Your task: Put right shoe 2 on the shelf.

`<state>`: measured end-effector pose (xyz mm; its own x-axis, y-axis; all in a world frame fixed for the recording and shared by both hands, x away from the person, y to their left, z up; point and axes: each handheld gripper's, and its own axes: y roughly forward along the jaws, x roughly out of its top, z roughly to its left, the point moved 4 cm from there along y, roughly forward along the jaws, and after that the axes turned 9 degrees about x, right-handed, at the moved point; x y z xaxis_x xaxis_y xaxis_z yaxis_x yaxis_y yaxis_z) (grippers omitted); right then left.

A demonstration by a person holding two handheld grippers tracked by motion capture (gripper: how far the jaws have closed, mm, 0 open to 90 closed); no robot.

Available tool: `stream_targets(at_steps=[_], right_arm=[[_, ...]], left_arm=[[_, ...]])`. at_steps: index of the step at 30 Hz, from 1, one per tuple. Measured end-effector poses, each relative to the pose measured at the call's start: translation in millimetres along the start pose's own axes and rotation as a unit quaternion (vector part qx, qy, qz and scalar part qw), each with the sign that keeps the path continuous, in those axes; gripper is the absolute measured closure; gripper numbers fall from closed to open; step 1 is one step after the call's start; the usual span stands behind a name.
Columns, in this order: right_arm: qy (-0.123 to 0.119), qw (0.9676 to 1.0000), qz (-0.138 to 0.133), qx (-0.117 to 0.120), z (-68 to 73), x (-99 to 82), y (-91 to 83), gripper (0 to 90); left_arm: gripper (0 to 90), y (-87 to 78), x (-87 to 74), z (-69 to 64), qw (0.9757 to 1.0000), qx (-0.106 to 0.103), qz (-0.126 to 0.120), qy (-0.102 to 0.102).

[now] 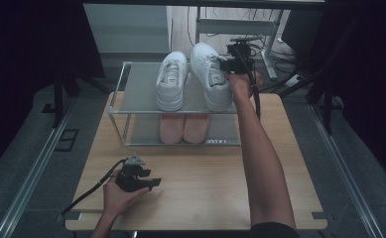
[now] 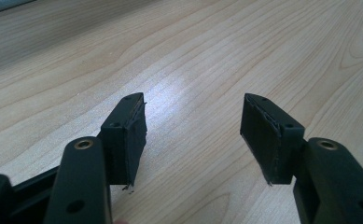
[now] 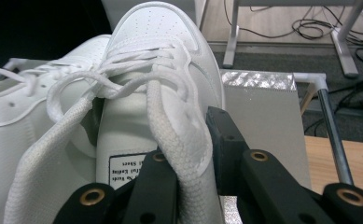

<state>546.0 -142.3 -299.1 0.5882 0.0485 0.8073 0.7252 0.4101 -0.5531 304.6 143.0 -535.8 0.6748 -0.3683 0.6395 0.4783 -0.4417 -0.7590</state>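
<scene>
Right gripper [image 1: 228,65] seems clamped on the right white shoe's [image 1: 209,74] collar; seat it squarely beside its mate [image 1: 172,79], left gripper [image 2: 193,135] gaping empty

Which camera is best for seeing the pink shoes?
The high view. It shows the pink shoes side by side on the rack's lower shelf, under the white shoes. The right gripper view looks at a white shoe from close up, and the left gripper view looks at the table.
</scene>
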Motion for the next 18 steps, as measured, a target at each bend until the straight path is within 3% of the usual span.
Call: stream_targets(at_steps=[11, 18], right_arm=[[0.016, 0.9993, 0.028, -0.021, -3.7, -1.4, 27.3, 80.9], [0.024, 0.999, 0.032, -0.02, 0.4, -1.2, 38.7, 78.8]], left_arm=[[40.9, 2.5, -0.6, -0.7, 1.0, -0.001, 0.005, 0.002], [41.0, 3.8, -1.1, -1.1, 1.0, -0.002, 0.007, 0.003]])
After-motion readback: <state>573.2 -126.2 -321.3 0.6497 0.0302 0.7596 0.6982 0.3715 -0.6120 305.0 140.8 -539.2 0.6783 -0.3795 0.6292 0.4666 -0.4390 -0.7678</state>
